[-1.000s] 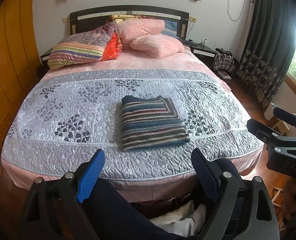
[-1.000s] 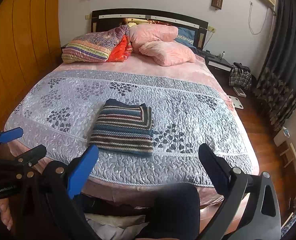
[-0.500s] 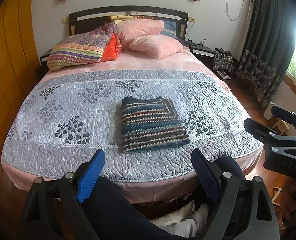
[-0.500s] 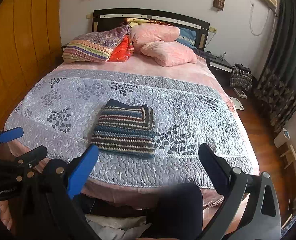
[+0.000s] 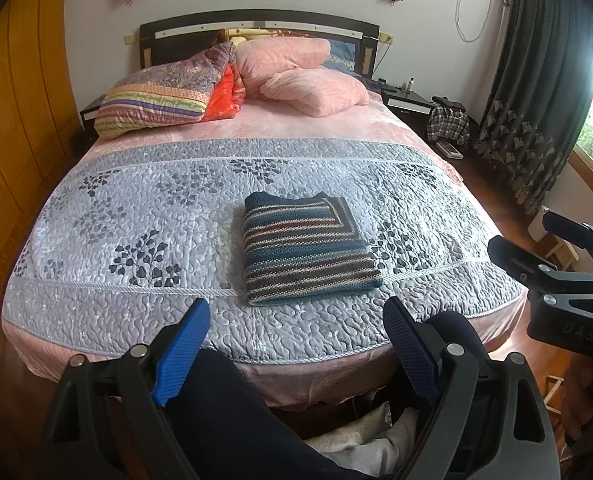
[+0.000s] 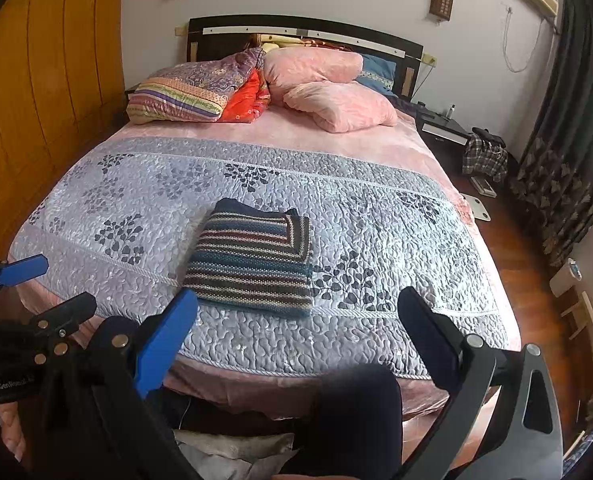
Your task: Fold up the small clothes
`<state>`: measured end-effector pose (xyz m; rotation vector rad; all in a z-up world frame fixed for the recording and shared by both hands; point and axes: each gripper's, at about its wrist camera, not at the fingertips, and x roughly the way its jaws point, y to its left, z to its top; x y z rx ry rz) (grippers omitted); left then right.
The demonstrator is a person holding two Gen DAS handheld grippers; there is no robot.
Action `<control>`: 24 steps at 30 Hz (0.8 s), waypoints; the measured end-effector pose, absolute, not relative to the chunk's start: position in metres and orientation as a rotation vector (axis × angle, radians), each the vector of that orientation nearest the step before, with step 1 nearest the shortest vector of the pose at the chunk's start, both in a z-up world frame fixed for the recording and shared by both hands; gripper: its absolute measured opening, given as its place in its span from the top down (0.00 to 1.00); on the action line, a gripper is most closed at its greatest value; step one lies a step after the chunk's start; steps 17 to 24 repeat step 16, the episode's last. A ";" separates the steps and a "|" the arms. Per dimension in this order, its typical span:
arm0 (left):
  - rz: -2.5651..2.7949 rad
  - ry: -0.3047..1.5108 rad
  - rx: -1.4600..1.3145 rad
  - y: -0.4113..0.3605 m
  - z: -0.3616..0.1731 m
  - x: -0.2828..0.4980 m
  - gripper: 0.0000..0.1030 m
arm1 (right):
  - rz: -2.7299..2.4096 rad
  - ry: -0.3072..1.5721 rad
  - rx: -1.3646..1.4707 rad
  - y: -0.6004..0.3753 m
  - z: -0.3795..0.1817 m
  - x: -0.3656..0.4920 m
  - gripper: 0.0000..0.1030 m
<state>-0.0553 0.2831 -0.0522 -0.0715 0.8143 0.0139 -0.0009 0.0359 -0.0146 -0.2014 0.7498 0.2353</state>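
A striped knit sweater [image 5: 304,250] lies folded into a neat rectangle on the grey quilted bedspread [image 5: 144,216], near the foot of the bed; the right wrist view shows the sweater [image 6: 252,262] too. My left gripper [image 5: 296,324] hangs open just off the bed's near edge, short of the sweater, holding nothing. My right gripper [image 6: 296,316] is likewise open and empty, held back from the bed's foot. Each gripper appears in the other's view: the right gripper [image 5: 536,246] at the right edge, the left gripper [image 6: 52,284] at the left edge.
Pillows [image 5: 296,72] and a folded patterned quilt [image 5: 164,96] are piled at the headboard. A person's dark-trousered legs [image 5: 236,420] sit below the grippers. Wooden wall [image 5: 12,140] stands left; a nightstand [image 5: 408,98], a checked bag [image 5: 448,124] and dark curtains [image 5: 536,100] stand right.
Almost nothing: both cameras drift very slightly, and the sweater lies still on the bed. Both grippers stay open.
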 end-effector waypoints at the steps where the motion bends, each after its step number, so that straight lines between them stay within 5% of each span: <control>1: 0.015 0.816 -0.071 0.283 -0.053 -0.055 0.14 | 0.237 0.752 -0.199 0.036 -0.015 -0.001 0.03; 24: 0.026 0.809 -0.064 0.279 -0.054 -0.062 0.14 | 0.243 0.738 -0.190 0.031 -0.014 -0.005 0.03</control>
